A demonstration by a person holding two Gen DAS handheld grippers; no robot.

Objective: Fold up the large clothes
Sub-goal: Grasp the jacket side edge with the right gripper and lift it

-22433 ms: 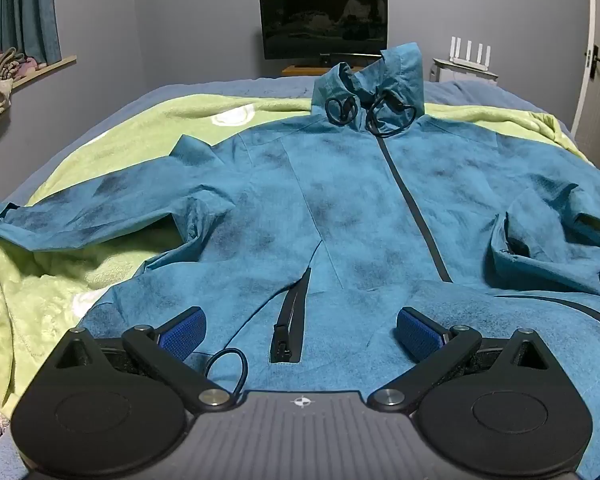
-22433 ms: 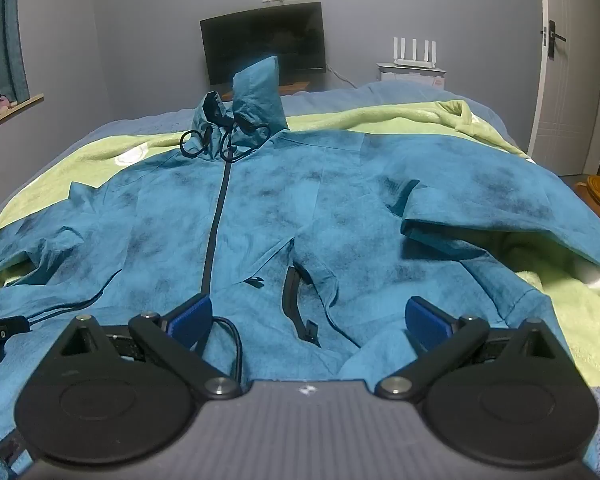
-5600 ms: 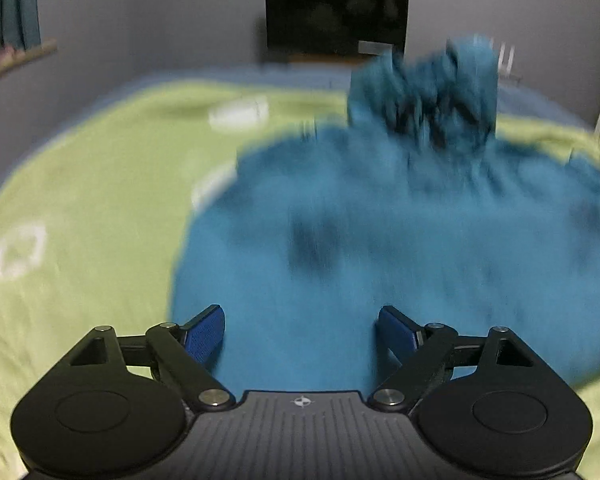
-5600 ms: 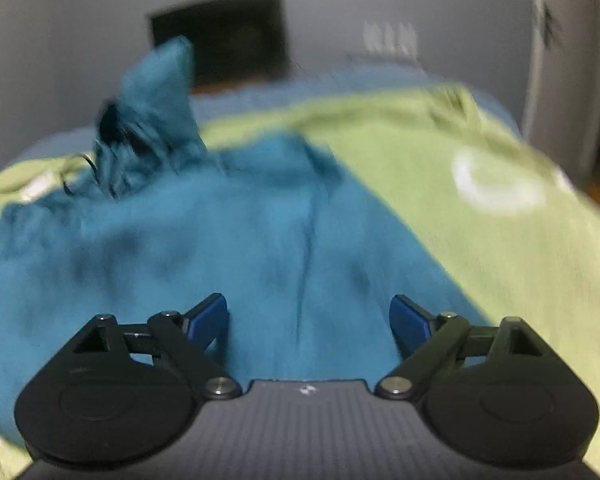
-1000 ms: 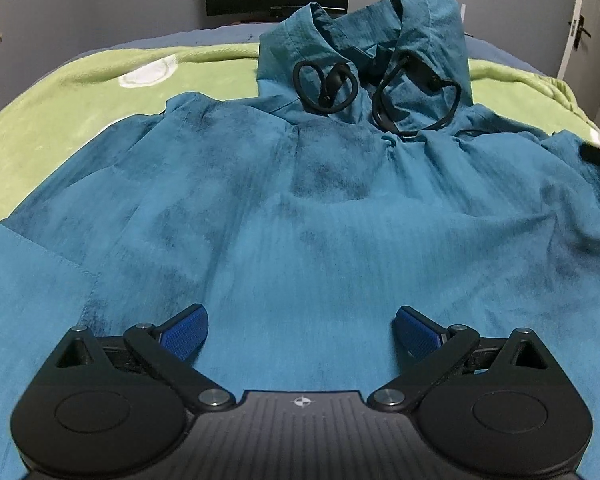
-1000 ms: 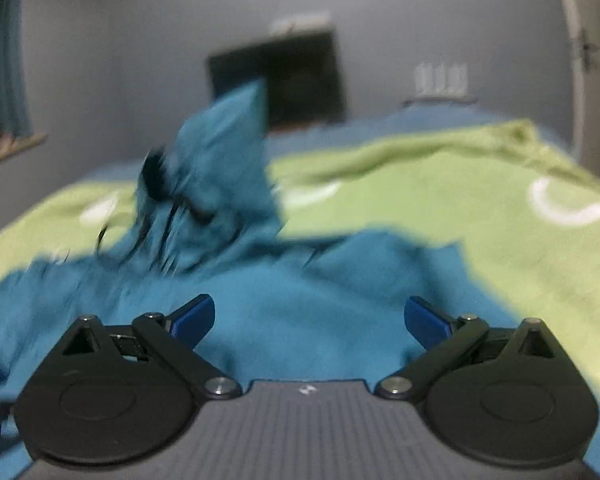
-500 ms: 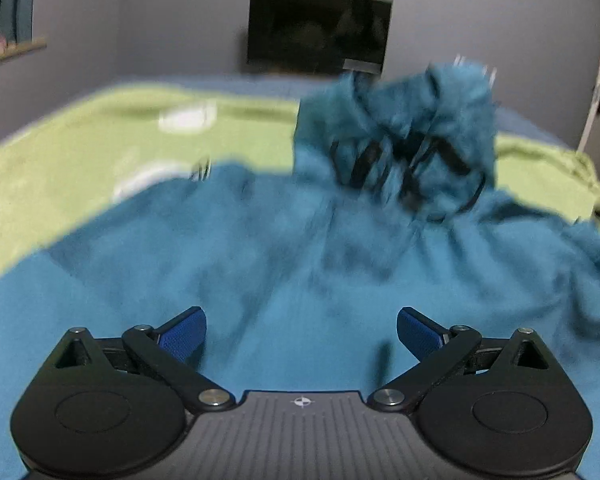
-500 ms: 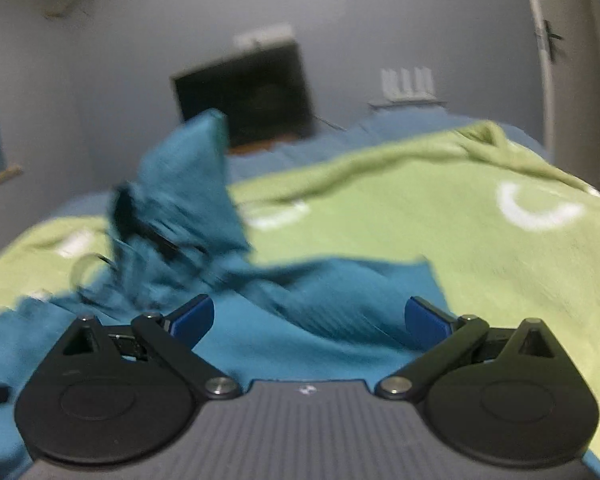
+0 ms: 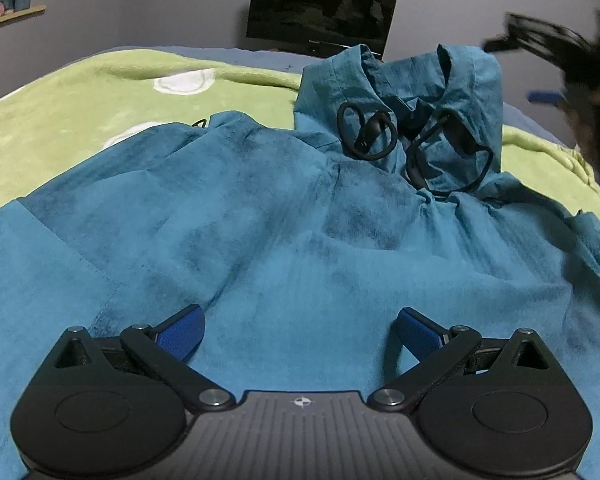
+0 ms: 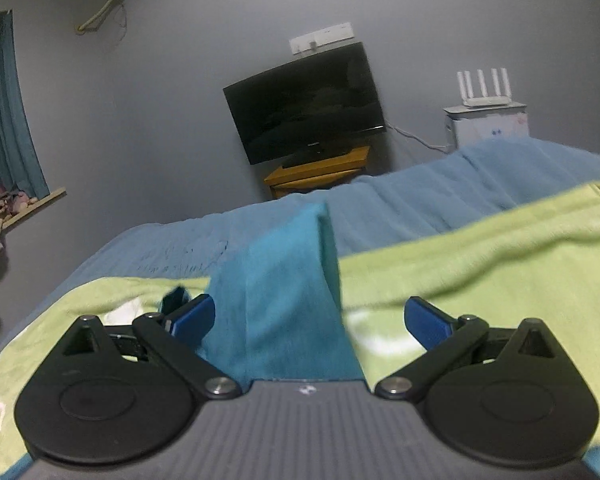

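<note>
A teal jacket lies spread on a green blanket over a bed, directly ahead of and beneath the left gripper, whose blue pads stand wide apart, holding nothing; the hood (black drawcords looped across it) rises at the far end; the right gripper, also spread and empty, has the hood's peak between its fingers, fabric touching the left pad; it appears only as a dark blur in the left view's upper right corner.
</note>
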